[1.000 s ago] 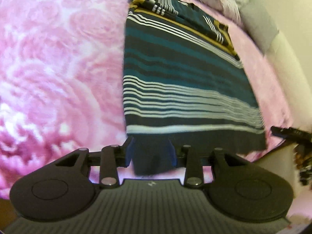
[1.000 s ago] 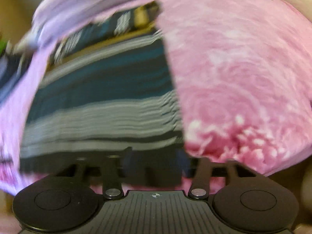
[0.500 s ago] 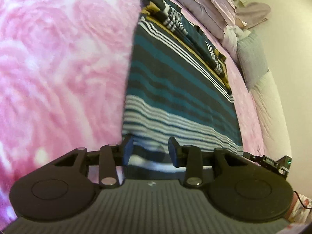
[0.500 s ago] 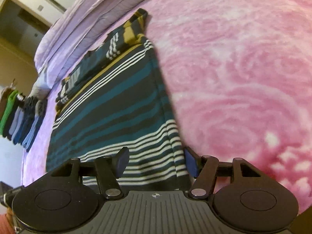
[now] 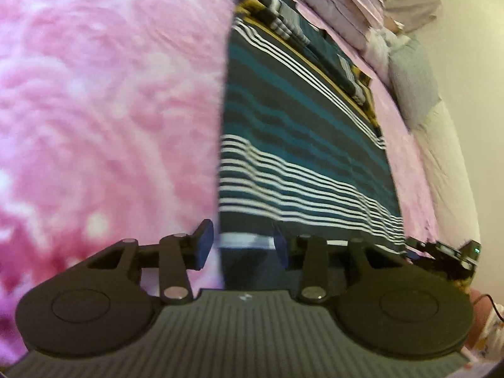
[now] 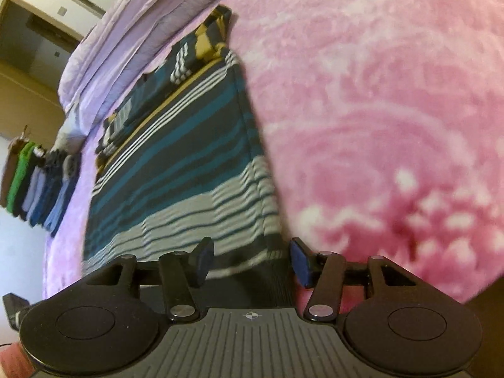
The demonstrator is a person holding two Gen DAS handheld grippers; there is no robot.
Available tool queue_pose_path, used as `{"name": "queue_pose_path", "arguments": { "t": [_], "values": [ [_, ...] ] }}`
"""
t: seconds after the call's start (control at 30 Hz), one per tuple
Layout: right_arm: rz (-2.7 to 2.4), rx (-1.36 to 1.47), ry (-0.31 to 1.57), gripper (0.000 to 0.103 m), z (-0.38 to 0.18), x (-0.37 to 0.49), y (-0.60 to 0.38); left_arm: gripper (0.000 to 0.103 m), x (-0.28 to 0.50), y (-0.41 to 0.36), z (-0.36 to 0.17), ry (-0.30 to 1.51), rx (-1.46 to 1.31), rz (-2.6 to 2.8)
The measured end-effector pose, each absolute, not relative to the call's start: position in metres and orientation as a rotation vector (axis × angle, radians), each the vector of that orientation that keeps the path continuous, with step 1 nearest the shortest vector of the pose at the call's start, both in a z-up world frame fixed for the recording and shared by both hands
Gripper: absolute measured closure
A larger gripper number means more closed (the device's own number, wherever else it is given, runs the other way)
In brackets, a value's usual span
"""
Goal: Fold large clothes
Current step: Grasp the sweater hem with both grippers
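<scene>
On the pink bed cover [image 5: 104,119] I see the striped garment [image 5: 302,145] lying flat, its sleeves folded across the far end near the lilac pillows [image 6: 135,28]. My left tongs [image 5: 241,245] straddle the near hem's left corner, jaws opening, the pads not pressing the cloth. My right tongs [image 6: 252,260] straddle the right corner, jaws closing but not yet clamped on it.

striped garment [image 5: 296,145] flat on bed
</scene>
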State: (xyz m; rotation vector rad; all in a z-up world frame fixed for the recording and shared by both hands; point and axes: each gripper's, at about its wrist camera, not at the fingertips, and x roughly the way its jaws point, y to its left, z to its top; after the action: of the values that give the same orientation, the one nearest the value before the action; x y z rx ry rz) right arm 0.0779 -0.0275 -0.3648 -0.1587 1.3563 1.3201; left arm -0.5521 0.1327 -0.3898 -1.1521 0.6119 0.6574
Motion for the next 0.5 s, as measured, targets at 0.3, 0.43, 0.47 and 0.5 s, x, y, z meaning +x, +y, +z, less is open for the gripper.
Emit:
{"name": "queue_pose_path", "arguments": {
  "t": [0.3, 0.43, 0.47, 0.5],
  "values": [
    [1.36, -0.099, 1.414, 0.051, -0.377, 0.087, -0.028, 0.065, -0.558, 0.117, -0.403, 0.579, -1.257, 0.587],
    [1.376, -0.077, 1.454, 0.051, -0.377, 0.083, -0.038, 0.068, -0.561, 0.111, -0.406, 0.546, -1.302, 0.599],
    [1.377, -0.073, 1.452, 0.051, -0.377, 0.083, -0.038, 0.071, -0.56, 0.114, -0.407, 0.537, -1.305, 0.603],
    [1.376, -0.067, 1.454, 0.051, -0.378, 0.083, -0.037, 0.081, -0.558, 0.117, -0.407, 0.531, -1.3, 0.609]
  ]
}}
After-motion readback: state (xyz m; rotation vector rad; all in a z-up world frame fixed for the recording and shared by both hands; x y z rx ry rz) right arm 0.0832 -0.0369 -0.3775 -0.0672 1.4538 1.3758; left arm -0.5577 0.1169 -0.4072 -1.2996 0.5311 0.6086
